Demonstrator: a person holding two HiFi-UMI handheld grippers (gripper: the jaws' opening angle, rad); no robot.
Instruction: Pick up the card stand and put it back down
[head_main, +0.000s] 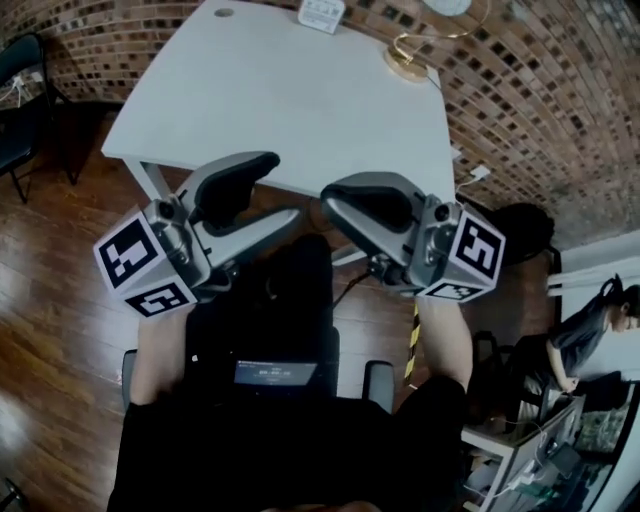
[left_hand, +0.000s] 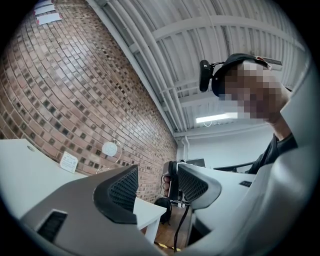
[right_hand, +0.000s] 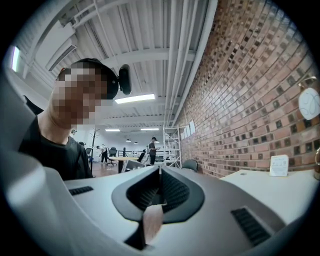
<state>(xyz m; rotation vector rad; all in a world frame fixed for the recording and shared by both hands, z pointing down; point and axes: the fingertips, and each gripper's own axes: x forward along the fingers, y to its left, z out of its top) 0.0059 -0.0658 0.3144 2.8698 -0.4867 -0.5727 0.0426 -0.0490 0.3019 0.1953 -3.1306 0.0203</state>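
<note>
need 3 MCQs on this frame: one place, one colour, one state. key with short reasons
1. The card stand sits: A) at the table's far edge B) at its near edge C) in the tongs.
2. The tabletop is: A) black B) white C) green.
3. Which stand open? A) left tongs only B) right tongs only C) both.
Key: 1 A, it stands by the brick wall, away from both grippers; 2 B, white in the head view; 3 A, left jaws apart, right jaws together.
</note>
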